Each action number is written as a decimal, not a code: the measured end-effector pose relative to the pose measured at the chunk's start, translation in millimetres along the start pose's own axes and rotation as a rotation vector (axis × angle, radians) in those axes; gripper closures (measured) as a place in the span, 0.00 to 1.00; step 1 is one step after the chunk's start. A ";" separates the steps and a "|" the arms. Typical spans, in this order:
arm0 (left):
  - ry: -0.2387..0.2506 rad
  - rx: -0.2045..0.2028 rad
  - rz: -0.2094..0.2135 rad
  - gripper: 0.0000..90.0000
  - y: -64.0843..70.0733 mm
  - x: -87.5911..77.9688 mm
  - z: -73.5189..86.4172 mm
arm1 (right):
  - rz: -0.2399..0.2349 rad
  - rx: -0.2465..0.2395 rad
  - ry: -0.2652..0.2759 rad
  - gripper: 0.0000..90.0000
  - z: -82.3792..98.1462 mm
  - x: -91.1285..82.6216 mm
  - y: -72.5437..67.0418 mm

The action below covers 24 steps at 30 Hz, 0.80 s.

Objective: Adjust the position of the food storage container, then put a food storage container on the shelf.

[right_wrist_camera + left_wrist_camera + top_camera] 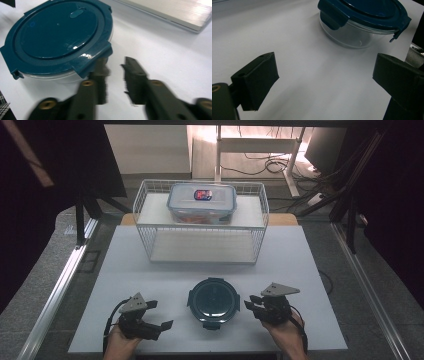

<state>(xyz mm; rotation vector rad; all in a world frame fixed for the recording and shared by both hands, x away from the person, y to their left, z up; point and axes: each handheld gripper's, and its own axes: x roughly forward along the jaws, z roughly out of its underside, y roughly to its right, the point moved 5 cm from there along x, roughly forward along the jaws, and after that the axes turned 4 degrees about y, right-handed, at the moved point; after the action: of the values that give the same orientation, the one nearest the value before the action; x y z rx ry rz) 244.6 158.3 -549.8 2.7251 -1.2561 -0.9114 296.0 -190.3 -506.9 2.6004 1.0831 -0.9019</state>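
A round glass container [213, 300] with a dark teal clip lid sits on the white table near the front edge, between my two grippers. My left gripper [159, 314] lies to its left, jaws wide open and empty. In the left gripper view the gripper [324, 67] points across bare table, with the container [362, 32] beyond it at the upper right. My right gripper [251, 302] is just right of the container. In the right gripper view its jaws [115, 65] stand apart with nothing between them, close beside a lid clip of the container [57, 35].
A white wire rack [200, 227] stands at the back of the table. On its upper shelf rests a rectangular lidded container [201, 202] with a red and blue label. The white table top [150, 275] ends close behind both hands.
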 end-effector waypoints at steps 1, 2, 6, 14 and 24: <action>-0.002 0.000 0.000 0.06 0.1 0.0 0.2 | 0.005 0.006 0.005 0.56 1.2 -1.2 1.8; -0.002 0.000 0.000 0.06 0.0 0.0 0.4 | 0.004 0.009 0.006 0.49 2.7 -2.2 4.0; 0.001 -0.004 -0.003 0.06 -0.9 -0.4 1.1 | -0.007 0.018 0.021 0.25 6.9 -5.0 8.8; 0.001 0.000 -0.010 0.05 -2.1 0.8 2.4 | -0.008 -0.008 0.016 0.06 14.2 -3.0 6.1; -0.002 -0.035 0.005 0.07 -4.3 1.2 2.0 | -0.010 -0.011 0.028 0.04 12.9 -2.7 8.5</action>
<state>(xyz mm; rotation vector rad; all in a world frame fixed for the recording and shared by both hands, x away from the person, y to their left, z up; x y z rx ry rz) 247.2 160.9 -553.1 2.6946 -1.2346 -0.9266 294.4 -202.9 -516.1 2.6091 1.1066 -0.8616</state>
